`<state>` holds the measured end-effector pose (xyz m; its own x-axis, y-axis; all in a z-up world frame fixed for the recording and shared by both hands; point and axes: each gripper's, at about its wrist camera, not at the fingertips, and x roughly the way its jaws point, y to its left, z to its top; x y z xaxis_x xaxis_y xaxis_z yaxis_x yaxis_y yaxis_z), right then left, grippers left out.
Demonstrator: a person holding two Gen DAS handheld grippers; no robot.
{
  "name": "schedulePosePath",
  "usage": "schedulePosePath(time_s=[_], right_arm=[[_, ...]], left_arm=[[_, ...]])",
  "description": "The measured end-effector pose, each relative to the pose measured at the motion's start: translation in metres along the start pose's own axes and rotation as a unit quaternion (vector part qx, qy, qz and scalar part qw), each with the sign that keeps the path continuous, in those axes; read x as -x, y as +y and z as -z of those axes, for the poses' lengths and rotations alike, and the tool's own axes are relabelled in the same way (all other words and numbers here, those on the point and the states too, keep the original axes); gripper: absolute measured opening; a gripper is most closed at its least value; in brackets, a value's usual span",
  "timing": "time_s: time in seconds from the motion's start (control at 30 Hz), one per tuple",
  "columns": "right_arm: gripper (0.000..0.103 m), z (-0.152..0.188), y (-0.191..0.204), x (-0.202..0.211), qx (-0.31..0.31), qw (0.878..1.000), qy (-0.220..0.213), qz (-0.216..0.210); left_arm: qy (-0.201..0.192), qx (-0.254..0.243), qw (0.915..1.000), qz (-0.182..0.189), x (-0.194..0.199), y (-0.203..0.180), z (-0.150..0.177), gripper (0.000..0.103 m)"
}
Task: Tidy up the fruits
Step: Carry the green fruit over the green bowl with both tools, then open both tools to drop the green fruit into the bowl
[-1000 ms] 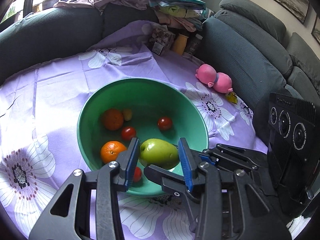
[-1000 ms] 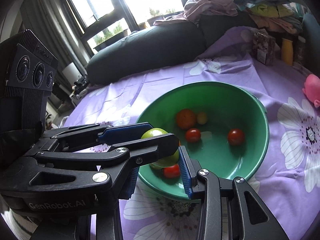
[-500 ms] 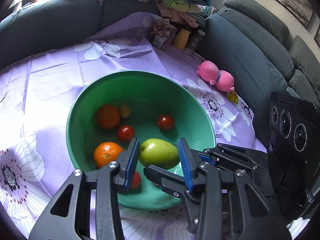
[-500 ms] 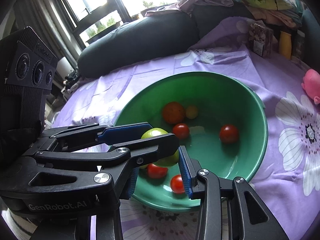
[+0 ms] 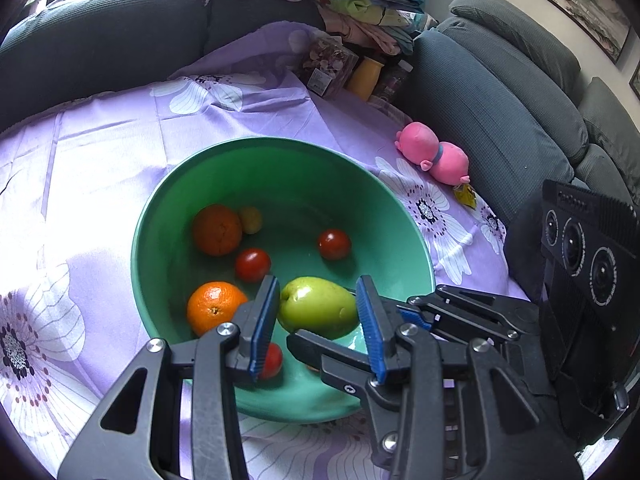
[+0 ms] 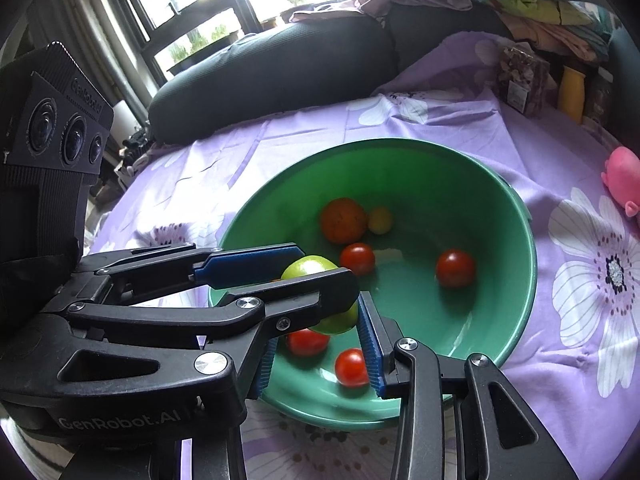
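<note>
both pairs of fingers clench one green pear (image 5: 318,312); bowl (image 5: 180,196) holds two oranges, four tomatoes.

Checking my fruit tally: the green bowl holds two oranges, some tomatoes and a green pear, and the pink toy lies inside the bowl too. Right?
Not quite. The pink toy lies on the purple cloth outside the green bowl, as the left wrist view shows. The oranges, tomatoes and green pear are as you said.
</note>
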<state>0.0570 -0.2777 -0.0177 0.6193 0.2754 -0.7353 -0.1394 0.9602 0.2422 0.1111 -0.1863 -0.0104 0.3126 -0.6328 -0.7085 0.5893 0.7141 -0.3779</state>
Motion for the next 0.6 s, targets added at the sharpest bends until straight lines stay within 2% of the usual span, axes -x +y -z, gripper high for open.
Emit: schedulePosePath(time_s=[0.6], right_arm=[[0.040, -0.0002, 0.0002, -0.0021, 0.001, 1.000, 0.006, 0.005]], left_arm=[[0.001, 0.000, 1.0000, 0.000, 0.0004, 0.0004, 0.0007, 0.040]])
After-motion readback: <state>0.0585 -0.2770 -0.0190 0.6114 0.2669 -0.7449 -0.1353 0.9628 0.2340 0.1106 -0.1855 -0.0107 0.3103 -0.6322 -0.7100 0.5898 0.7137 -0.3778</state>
